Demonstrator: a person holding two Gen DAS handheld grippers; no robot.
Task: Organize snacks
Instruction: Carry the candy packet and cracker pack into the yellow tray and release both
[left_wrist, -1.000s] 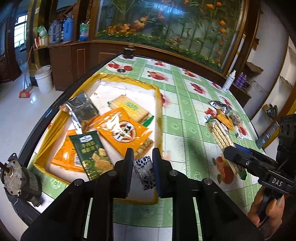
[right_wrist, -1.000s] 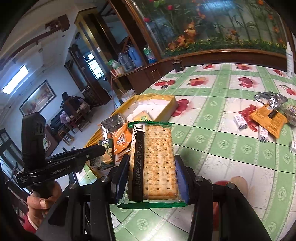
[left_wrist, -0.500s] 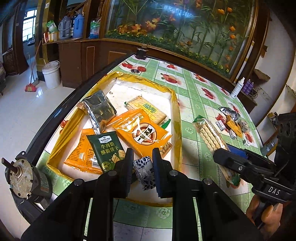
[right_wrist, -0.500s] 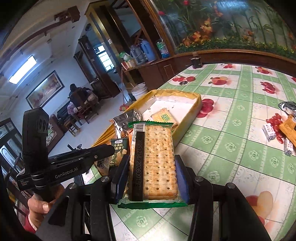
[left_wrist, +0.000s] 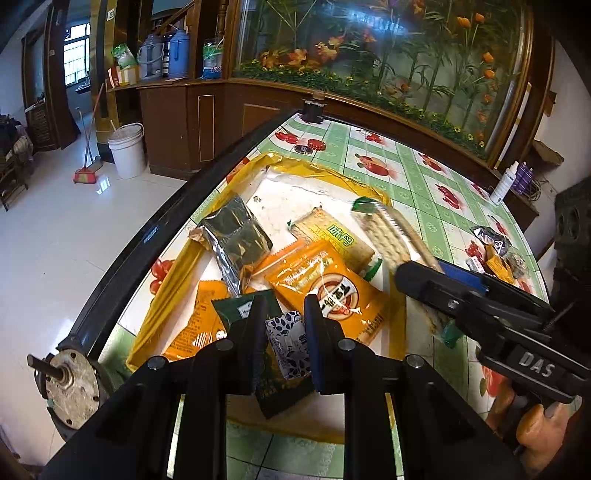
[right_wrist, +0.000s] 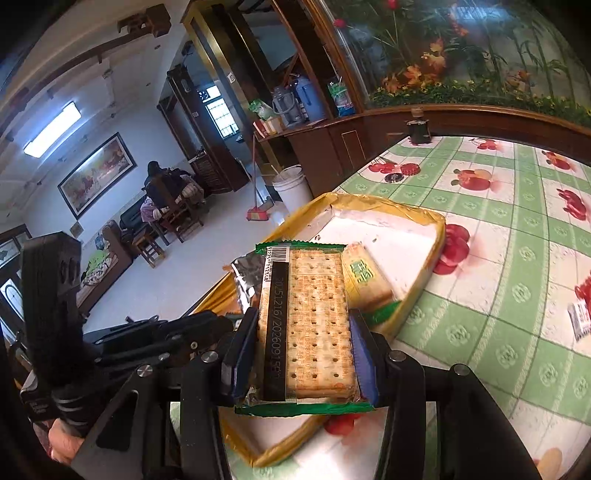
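At the centre of the right wrist frame, the cracker pack (right_wrist: 306, 321) sits clamped between the right tool's (right_wrist: 303, 354) pads, gripped across its long edges over the yellow tray (right_wrist: 424, 273). It looks light but brittle, in slick film, so a gentle hold on the flat sides suits it. Low in the left wrist frame, the left tool (left_wrist: 286, 332) pinches a small blue-and-white sachet (left_wrist: 290, 343), soft and light, above an orange snack bag (left_wrist: 328, 288) on the tabletop (left_wrist: 424, 184).
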